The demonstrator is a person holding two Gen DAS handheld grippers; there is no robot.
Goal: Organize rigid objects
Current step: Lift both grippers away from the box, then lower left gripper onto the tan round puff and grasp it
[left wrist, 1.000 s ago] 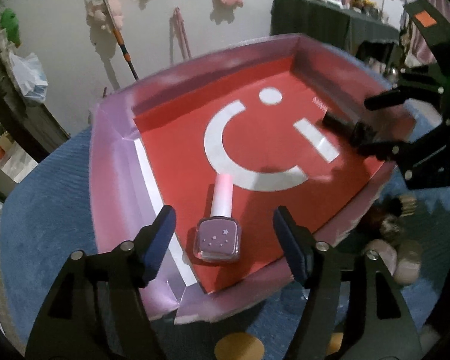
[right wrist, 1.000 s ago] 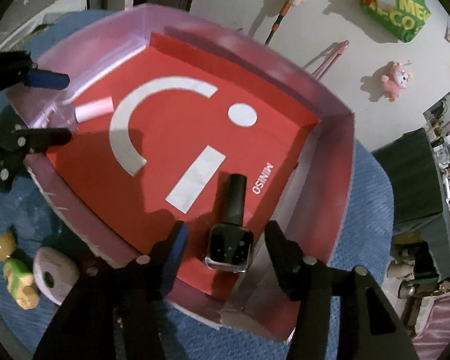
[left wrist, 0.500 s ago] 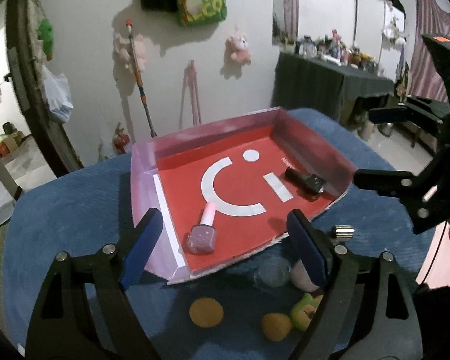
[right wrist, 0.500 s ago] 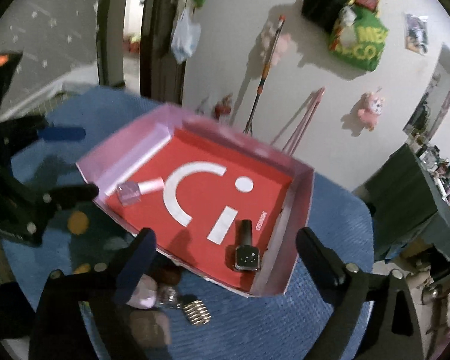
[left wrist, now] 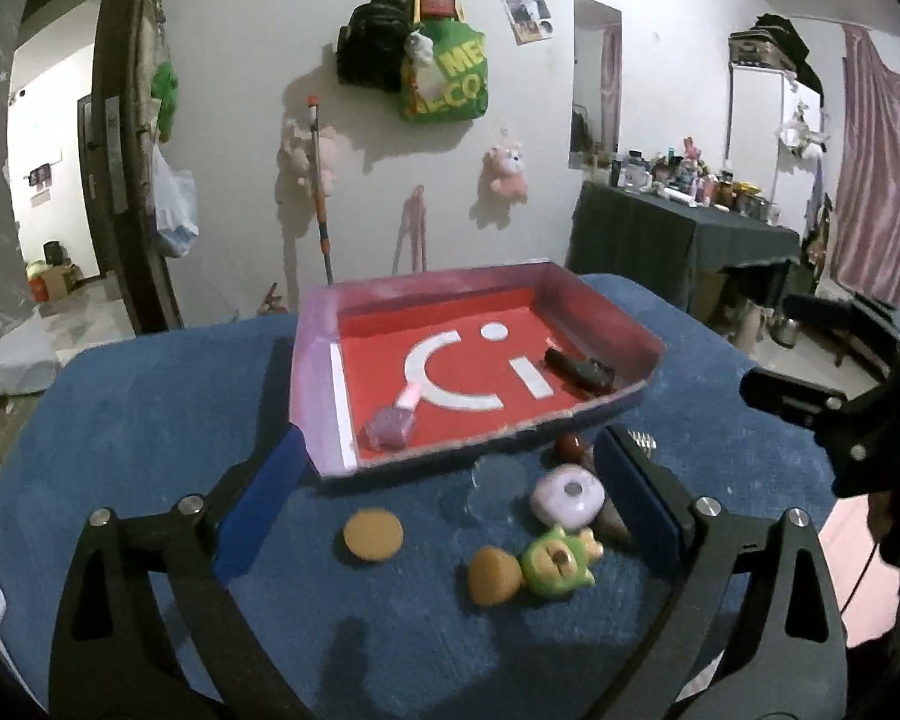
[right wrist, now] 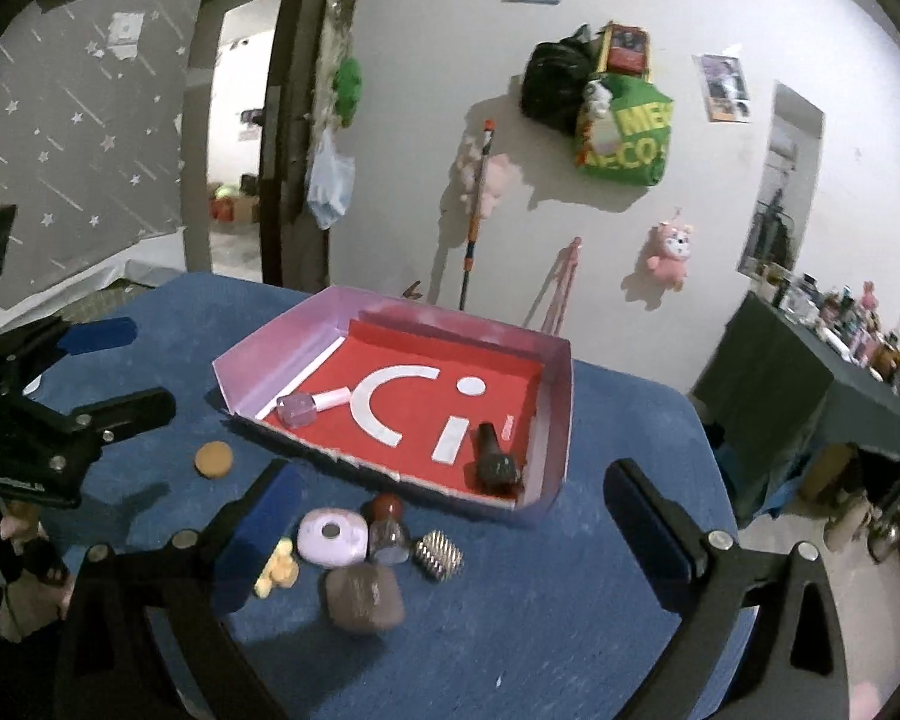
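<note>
A red tray with pink walls point(left wrist: 315, 396) point(right wrist: 252, 360) sits on the blue cloth. Inside it lie a purple nail polish bottle point(left wrist: 390, 426) point(right wrist: 297, 408) at the near left and a black nail polish bottle point(left wrist: 582, 367) point(right wrist: 495, 465) at the right. My left gripper point(left wrist: 450, 450) hangs back from the tray's front edge, its jaws opening with nothing between them. My right gripper point(right wrist: 453, 474) stands open and empty, also short of the tray. Loose on the cloth in front lie an orange disc point(left wrist: 372, 534), a green figure point(left wrist: 555, 558) and a lilac rounded box point(left wrist: 567, 495) point(right wrist: 333, 535).
More loose pieces lie near the tray's front: a red-capped small bottle point(right wrist: 387, 525), a ribbed metal piece point(right wrist: 438, 553) and a brownish block point(right wrist: 363, 597). A dark-draped table point(left wrist: 684, 240) with clutter stands at the right. A doorway point(right wrist: 240, 168) opens at the left.
Both grippers have let go of their nail polish bottles inside the tray, opened wide, and pulled back and up. The loose objects in front of the tray have come into view.
</note>
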